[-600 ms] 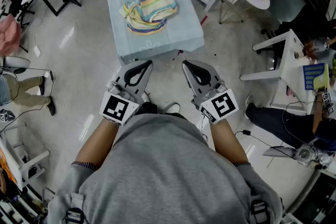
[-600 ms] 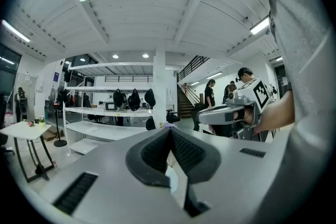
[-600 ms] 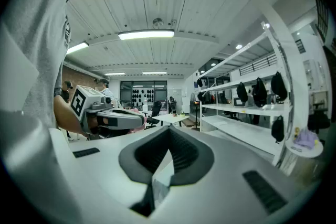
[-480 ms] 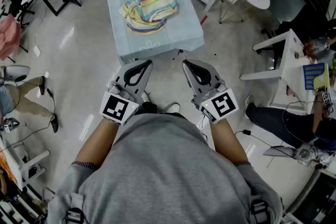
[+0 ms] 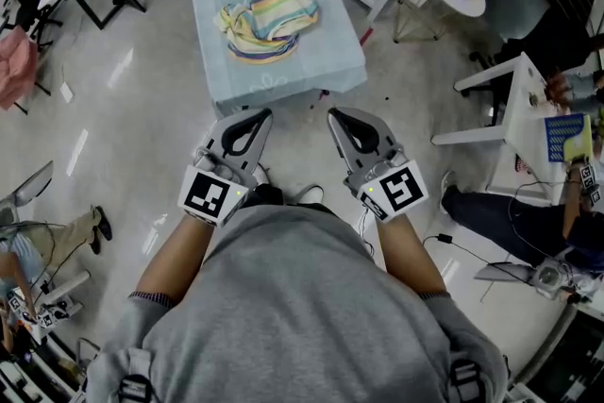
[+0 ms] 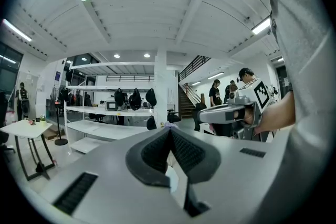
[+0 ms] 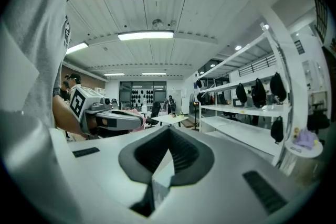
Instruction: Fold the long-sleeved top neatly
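Nothing changed task-side just now, both grippers parked same as before. Only bystander's legs (image 5: pixel 61 241) at left edge shifted. So fold not started, I'd say.

Room: big open workshop, shelves (image 7: pixel 239 110), white side desk (image 5: pixel 505 104).

Table (image 5: pixel 326 61), pale blue cover: top (image 5: pixel 269 19), striped, crumpled mid-table, nearer far edge.

Left gripper (image 5: pixel 267 114), right gripper (image 5: pixel 332 114): at chest, short of table's near edge, jaws fully closed, holding nothing.

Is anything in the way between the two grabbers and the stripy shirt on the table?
Nothing visible is. The left gripper and right gripper, both shut and empty, hang short of the table. Only its bare blue surface lies between them and the crumpled striped top.
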`<state>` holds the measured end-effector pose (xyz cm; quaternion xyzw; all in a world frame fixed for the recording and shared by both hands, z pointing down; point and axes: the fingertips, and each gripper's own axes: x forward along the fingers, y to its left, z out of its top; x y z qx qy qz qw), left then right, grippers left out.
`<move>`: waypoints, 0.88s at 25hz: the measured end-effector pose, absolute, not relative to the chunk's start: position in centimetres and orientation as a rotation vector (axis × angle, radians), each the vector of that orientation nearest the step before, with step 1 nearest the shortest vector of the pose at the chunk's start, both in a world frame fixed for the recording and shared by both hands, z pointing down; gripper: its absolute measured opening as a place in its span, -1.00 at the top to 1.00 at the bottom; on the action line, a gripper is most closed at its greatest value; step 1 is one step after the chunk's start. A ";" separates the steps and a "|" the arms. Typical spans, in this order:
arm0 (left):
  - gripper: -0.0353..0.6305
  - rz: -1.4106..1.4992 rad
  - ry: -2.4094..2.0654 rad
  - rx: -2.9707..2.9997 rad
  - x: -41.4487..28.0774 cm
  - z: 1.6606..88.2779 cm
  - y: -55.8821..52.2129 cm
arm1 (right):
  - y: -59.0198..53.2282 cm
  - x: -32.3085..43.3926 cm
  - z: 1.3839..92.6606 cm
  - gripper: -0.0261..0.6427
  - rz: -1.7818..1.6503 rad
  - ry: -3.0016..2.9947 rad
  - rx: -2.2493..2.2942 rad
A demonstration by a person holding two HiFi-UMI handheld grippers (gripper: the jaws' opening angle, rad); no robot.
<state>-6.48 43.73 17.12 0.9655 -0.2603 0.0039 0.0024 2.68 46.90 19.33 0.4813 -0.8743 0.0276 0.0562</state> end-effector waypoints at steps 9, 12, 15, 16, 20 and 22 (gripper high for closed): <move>0.85 0.012 -0.816 3.041 -5.5 17.0 43.9 | 47.0 3.8 19.4 0.89 0.089 -2.651 1.464; 0.85 0.004 -0.826 3.040 -5.1 17.0 44.3 | 47.2 4.4 19.6 0.89 0.086 -2.647 1.461; 0.84 0.006 -0.832 3.033 -4.6 17.2 44.5 | 47.5 4.8 19.8 0.79 0.092 -2.651 1.444; 0.84 0.009 -0.829 3.033 -4.4 17.3 44.7 | 47.5 5.0 20.0 0.72 0.096 -2.650 1.435; 0.63 0.039 -0.811 3.027 -3.7 17.8 45.5 | 48.0 5.9 20.5 0.47 0.118 -2.657 1.407; 0.43 0.041 -0.805 3.025 -3.3 17.9 45.8 | 48.2 6.5 20.6 0.31 0.132 -2.677 1.400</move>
